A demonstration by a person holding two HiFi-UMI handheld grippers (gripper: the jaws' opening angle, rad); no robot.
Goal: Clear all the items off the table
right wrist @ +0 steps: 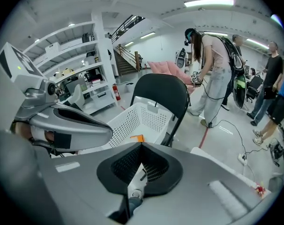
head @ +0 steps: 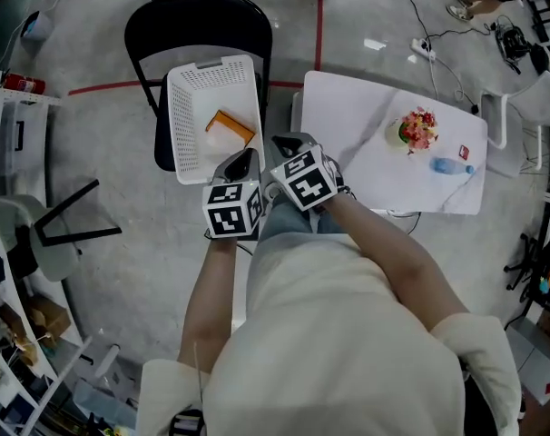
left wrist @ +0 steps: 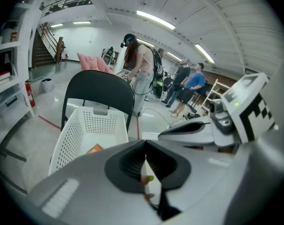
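An orange item (head: 230, 127) lies in the white basket (head: 186, 125), half hidden in both gripper views. The left gripper (left wrist: 145, 143) and right gripper (right wrist: 142, 144), fingers closed on nothing, hang off the table's (head: 348, 134) left edge. Near its right edge are a pink bunch (head: 417, 130), a blue bottle (head: 449, 165) and an unidentifiable red scrap (head: 464, 153).

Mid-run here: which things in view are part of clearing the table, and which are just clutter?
Job: table, pink flowery bunch, red packet, blue bottle, white basket on the chair, orange item inside.
Lying about: power strip, fire extinguisher, black frame on the floor.
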